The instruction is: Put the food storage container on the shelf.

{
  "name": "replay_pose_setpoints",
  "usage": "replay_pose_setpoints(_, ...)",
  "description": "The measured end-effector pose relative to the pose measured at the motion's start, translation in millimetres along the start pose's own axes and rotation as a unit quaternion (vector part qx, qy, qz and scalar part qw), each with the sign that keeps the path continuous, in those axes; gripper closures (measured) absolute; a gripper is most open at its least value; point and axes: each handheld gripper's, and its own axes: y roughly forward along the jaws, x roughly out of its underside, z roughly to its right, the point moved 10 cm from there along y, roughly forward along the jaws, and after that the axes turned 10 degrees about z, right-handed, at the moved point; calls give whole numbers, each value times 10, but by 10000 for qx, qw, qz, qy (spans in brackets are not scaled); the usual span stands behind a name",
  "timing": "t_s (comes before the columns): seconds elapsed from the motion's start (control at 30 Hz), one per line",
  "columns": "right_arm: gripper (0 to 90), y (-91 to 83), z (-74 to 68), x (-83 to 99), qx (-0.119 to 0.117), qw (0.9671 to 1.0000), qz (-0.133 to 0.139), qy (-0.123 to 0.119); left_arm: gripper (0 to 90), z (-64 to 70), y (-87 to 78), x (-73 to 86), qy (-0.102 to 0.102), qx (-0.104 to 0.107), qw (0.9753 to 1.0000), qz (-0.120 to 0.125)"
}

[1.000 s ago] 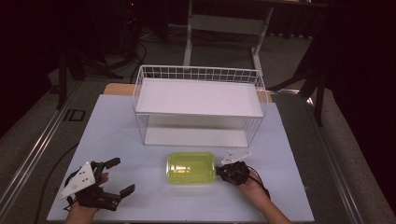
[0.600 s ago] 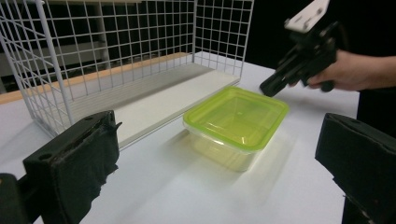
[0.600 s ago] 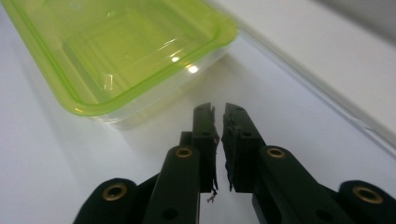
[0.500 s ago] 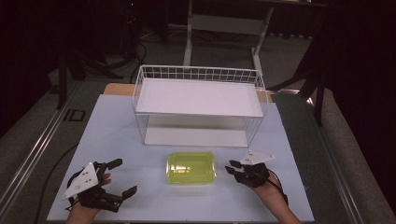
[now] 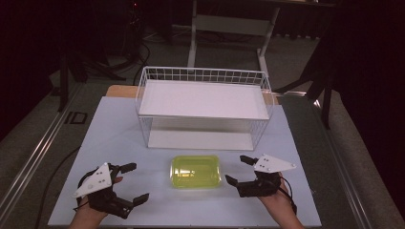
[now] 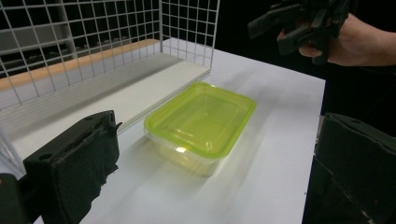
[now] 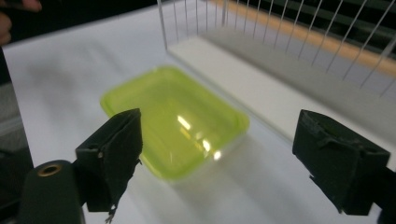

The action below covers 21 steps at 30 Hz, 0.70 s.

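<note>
Since the earliest frame, the right tool (image 5: 240, 171) has drawn back from the container's right edge and now stands just beside it, jaws spread and empty. Table (image 5: 114, 124): a pale surface carrying everything, seen whole from the high view. Wire basket (image 5: 203, 76): a white two-tier rack at the far middle of the table; the high view shows both shelves, while the two gripper views show its mesh wall and lower shelf at close range. Container (image 5: 196, 171): a clear box with a yellow-green lid, resting flat on the table in front of the basket, between the two tools and touched by neither. The left gripper view shows its transparent side wall (image 6: 187, 156), which the high view does not resolve; the right gripper view shows the lid (image 7: 173, 121) from above with bright glare. Left tool (image 5: 134, 182): near the table's front left, well apart from the container, jaws released and empty.
</note>
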Motion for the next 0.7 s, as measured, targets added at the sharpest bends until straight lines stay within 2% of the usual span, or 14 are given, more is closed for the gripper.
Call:
replay_pose_setpoints(0.07, 197, -9, -24, -104, 1, 9997, 211, -102, 4, 6, 29, -54, -154, 39, 9999, -20)
replay_pose_setpoints(0.1, 197, -5, -24, -176, -12, 9995, 321, -81, 4, 0, 48, -81, -201, 25, 9998, -39)
replay_pose_setpoints(0.13, 197, -5, -24, -176, -12, 9995, 321, -81, 4, -6, 74, -106, -254, 16, 9996, -75)
replay_pose_setpoints(0.17, 197, 22, -3, -173, 118, 9998, 34, -155, 4, -14, 98, -127, -276, 15, 9995, -141)
replay_pose_setpoints(0.23, 198, 36, 7, -188, 157, 9997, 44, -204, 4, -11, 165, -162, -399, 110, 9987, -291)
replay_pose_setpoints(0.27, 198, 68, 32, -197, 327, 9993, -28, -193, 4, -14, 204, -176, -432, 119, 9984, -357)
replay_pose_setpoints(0.3, 198, 68, 32, -197, 327, 9993, -28, -193, 4, -22, 244, -193, -430, 108, 9982, -392)
replay_pose_setpoints(0.37, 198, 107, 45, -208, 329, 9994, -11, -134, 4, -34, 326, -231, -441, 64, 9983, -374)
replay_pose_setpoints(0.43, 197, 148, 71, -188, 368, 9992, -119, -76, 4, -51, 412, -246, -617, 81, 9973, -389)
replay_pose_setpoints(0.5, 194, 180, 94, -168, 402, 9989, -212, 137, 4, -74, 493, -239, -732, 48, 9965, -391)
replay_pose_setpoints(0.57, 140, 216, 101, -154, 409, 9982, -266, 342, 4, -65, 568, -204, -857, 228, 9949, -473)
replay_pose_setpoints(0.63, 139, 260, 89, -136, 302, 9979, -308, 483, 4, -83, 648, -141, -907, 176, 9935, -661)
replay_pose_setpoints(0.7, 131, 300, 90, -112, 278, 9979, -333, 484, 4, -101, 721, -82, -931, 129, 9923, -801)
